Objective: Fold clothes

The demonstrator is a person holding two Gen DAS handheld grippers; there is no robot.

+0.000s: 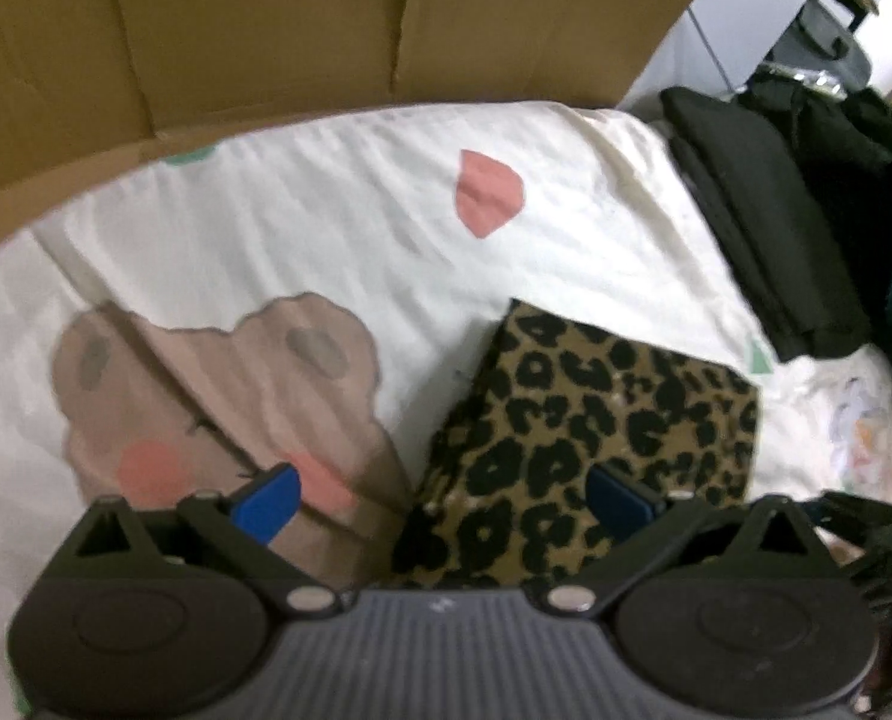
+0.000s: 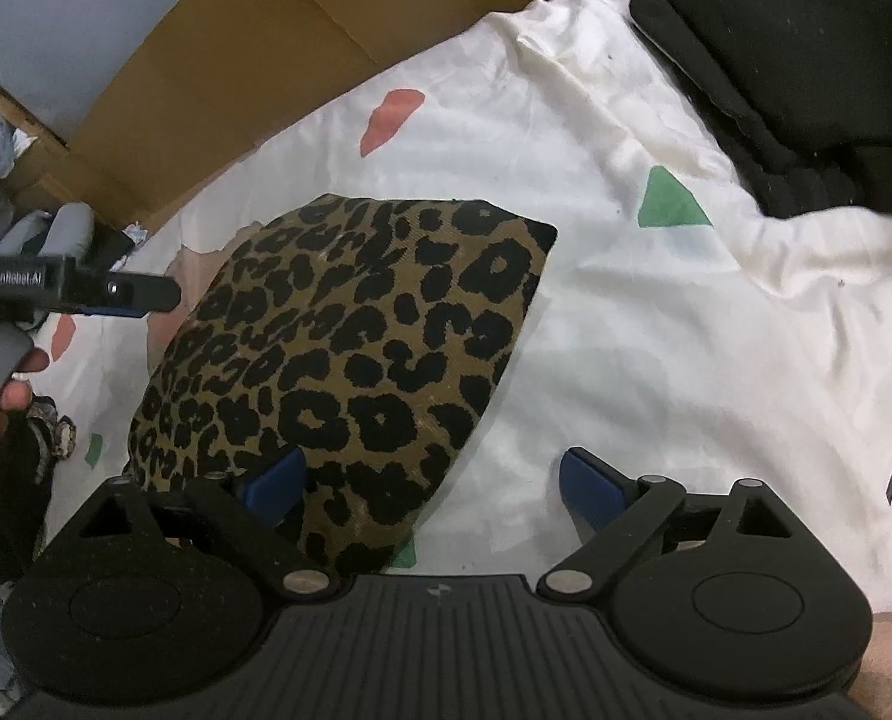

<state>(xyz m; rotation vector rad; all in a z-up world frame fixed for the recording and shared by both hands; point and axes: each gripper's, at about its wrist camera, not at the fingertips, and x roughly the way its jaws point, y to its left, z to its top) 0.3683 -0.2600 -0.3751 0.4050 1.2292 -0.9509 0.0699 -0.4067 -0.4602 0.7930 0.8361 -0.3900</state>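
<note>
Leopard garment [image 2: 350, 354] lies folded on sheet [image 2: 656, 330].
Soft, light knit, likely; best pinched at corners. Left claw [image 1: 443, 501] and right claw [image 2: 431, 489] gape wide, empty.

Left claw [image 1: 443, 501] and right claw [image 2: 431, 489] both gape wide, empty.
</note>
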